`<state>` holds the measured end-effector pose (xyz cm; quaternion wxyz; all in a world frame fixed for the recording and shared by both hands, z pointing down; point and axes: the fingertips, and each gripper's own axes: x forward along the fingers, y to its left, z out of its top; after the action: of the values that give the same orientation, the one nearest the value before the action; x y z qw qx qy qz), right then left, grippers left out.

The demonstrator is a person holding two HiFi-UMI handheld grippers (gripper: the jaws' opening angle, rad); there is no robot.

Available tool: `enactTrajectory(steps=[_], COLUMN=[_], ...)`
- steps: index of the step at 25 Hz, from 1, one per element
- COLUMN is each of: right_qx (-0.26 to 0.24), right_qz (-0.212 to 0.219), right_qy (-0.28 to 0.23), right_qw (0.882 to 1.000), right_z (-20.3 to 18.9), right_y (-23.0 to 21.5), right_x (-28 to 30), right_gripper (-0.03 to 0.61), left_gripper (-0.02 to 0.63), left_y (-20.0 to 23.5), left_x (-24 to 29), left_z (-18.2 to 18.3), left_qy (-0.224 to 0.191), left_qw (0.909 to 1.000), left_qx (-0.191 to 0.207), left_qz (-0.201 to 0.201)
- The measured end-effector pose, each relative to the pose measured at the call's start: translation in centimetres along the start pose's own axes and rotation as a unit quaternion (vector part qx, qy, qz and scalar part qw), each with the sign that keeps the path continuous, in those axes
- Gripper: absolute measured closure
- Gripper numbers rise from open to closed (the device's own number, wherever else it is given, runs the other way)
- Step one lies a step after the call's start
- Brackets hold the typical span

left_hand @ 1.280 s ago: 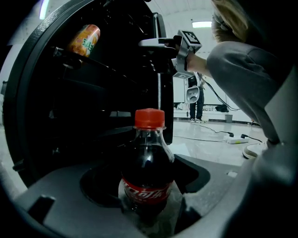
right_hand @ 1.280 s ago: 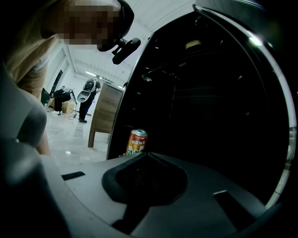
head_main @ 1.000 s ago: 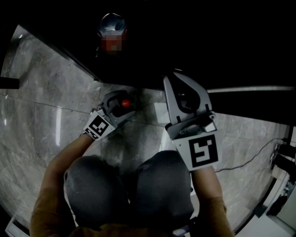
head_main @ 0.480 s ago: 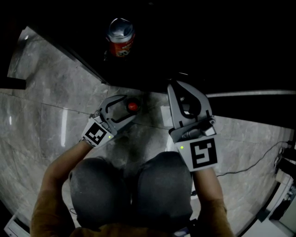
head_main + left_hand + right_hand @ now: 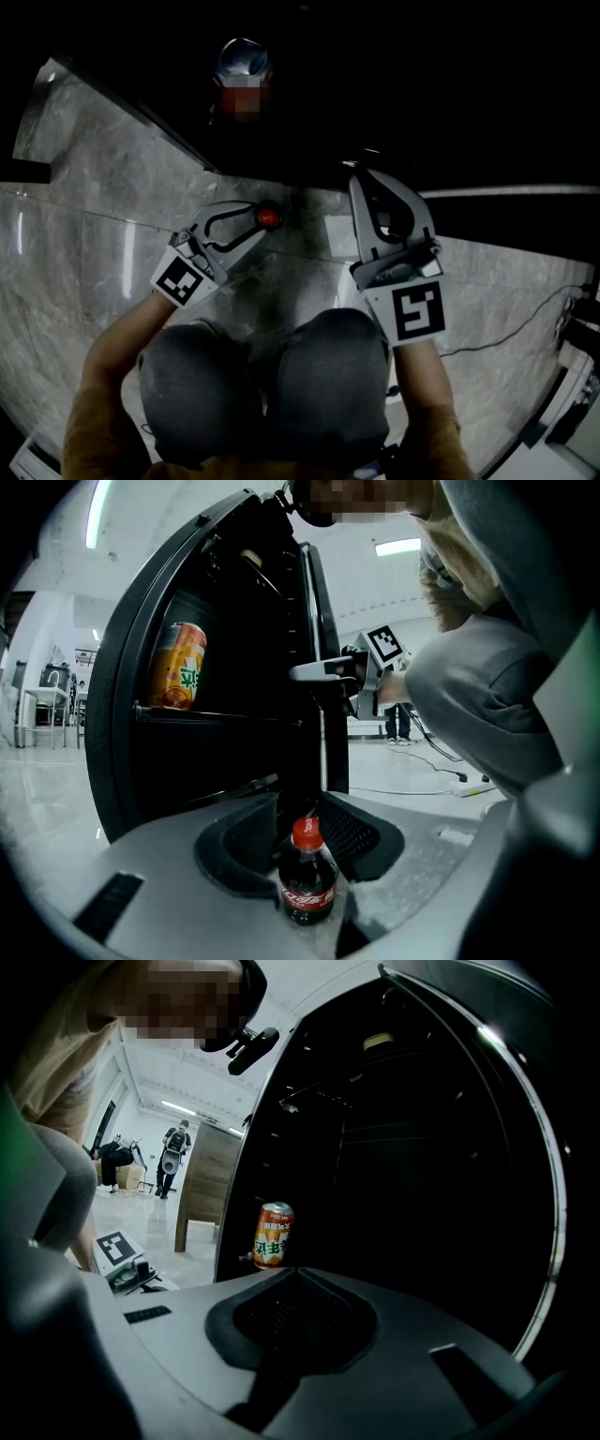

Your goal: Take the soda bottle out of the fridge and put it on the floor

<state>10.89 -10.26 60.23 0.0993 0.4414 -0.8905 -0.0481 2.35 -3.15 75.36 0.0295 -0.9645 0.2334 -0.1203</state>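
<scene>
A small cola bottle (image 5: 307, 883) with a red cap (image 5: 269, 217) stands upright just in front of the open black fridge (image 5: 234, 621). It sits between the tips of my left gripper (image 5: 302, 808), whose jaws are closing; a thin gap shows on each side of the bottle. In the head view the left gripper (image 5: 261, 225) is low on the left, at the fridge's lower edge. My right gripper (image 5: 364, 176) hovers to the right by the fridge opening, jaws together and nothing in them (image 5: 295, 1274).
An orange drink can (image 5: 273, 1235) stands on a fridge shelf (image 5: 225, 714), also seen from above (image 5: 242, 61). Grey marble floor (image 5: 84, 234) spreads to the left and right. A cable (image 5: 506, 319) lies at the right. My knees (image 5: 262, 394) fill the foreground.
My left gripper has drawn back toward me, so the bottle's cap has gone from deep between the jaws to their tips. The right gripper has barely moved.
</scene>
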Motion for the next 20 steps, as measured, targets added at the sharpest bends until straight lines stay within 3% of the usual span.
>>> enactTrajectory(steps=[11,20], right_qx=[-0.001,-0.001], right_qz=[-0.001,0.014], right_qy=[-0.003,-0.003], right_qw=[1.000,1.000], right_z=[0.1,1.0], right_y=[-0.3,0.7], right_x=[0.4,1.3], right_gripper=[0.577,0.577], left_gripper=[0.604,0.611], left_y=[1.0,0.8], left_x=[-0.3,-0.8], left_z=[1.0,2.1], left_qy=[-0.003,-0.002], left_qw=[0.9999,0.9998], left_qx=[-0.008,-0.017], left_qz=[0.010,-0.003])
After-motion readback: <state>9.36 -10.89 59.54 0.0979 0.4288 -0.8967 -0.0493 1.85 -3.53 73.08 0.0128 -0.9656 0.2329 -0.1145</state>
